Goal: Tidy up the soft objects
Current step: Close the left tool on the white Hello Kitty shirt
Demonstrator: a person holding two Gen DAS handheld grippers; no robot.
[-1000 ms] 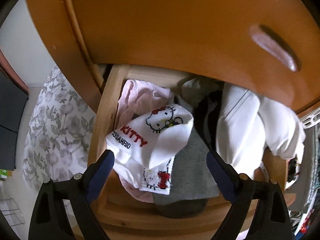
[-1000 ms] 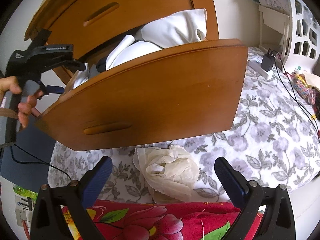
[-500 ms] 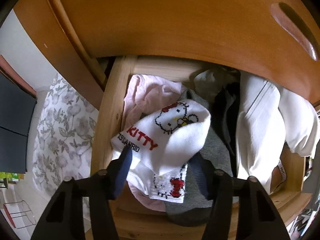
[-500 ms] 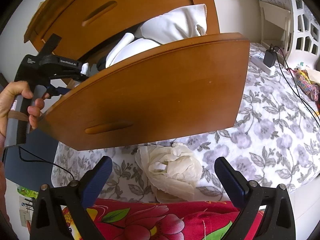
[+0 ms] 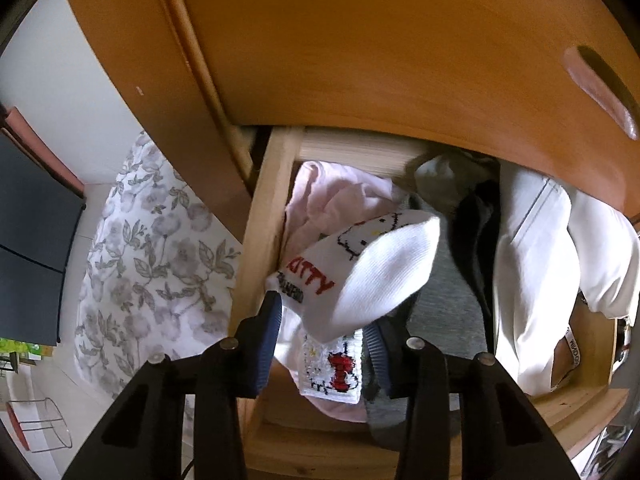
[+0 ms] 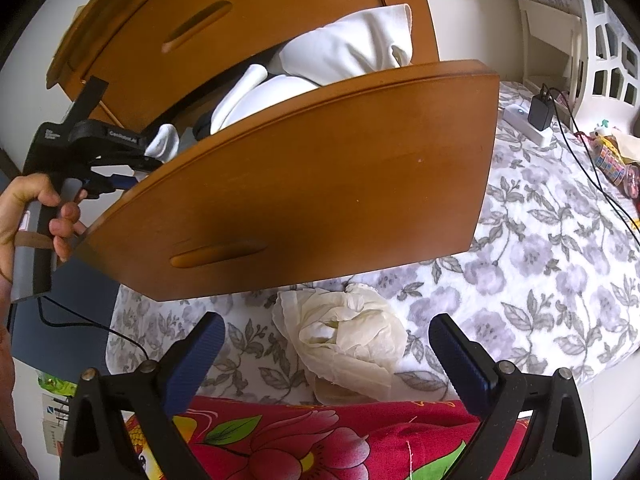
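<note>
My left gripper point(image 5: 320, 328) pinches the white sock point(image 5: 360, 276) at the left end of the open drawer point(image 5: 264, 208), apparently so it can go in or come out; I cannot tell which. My right gripper point(image 6: 326, 350) hangs spread below the drawer front, over a cream cloth point(image 6: 348, 340), ready to take it.
</note>
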